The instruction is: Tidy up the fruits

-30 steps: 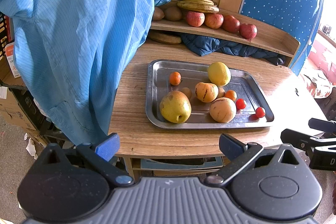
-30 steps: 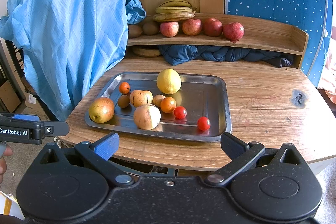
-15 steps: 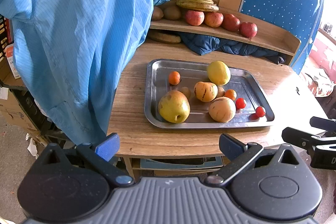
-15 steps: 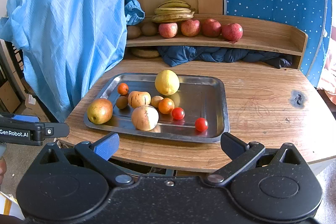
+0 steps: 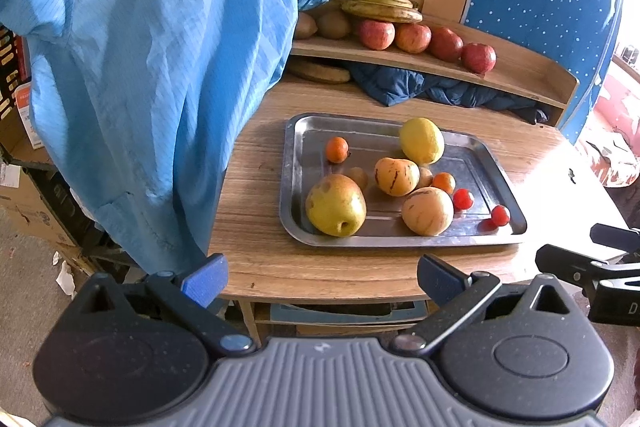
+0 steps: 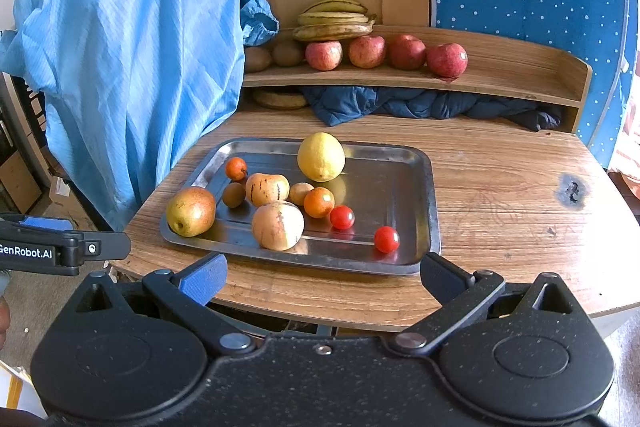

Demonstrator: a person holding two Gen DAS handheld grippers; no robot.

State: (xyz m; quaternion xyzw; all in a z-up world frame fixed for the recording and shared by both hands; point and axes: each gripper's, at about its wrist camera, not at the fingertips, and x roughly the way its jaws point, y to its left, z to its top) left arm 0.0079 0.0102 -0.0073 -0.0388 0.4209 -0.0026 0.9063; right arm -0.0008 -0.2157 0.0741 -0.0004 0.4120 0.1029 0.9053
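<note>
Left wrist view: left gripper [image 5: 320,273] spread wide, nothing held, short of the tray [image 5: 298,227], pear [image 5: 336,205] at the near-left corner dead ahead. Right wrist view: right gripper [image 6: 322,269] also gaping and bare, tray [image 6: 434,187] just ahead, cherry tomato [image 6: 386,239] nearest, probably right's pick.

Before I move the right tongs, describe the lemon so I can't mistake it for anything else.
Find the steel tray on the wooden table, in front of the shelf of apples and bananas. The lemon sits at the tray's far edge, nearest the shelf. It is the only plain bright yellow fruit, smooth and unstriped, unlike the striped pepino melon just in front of it.
</note>
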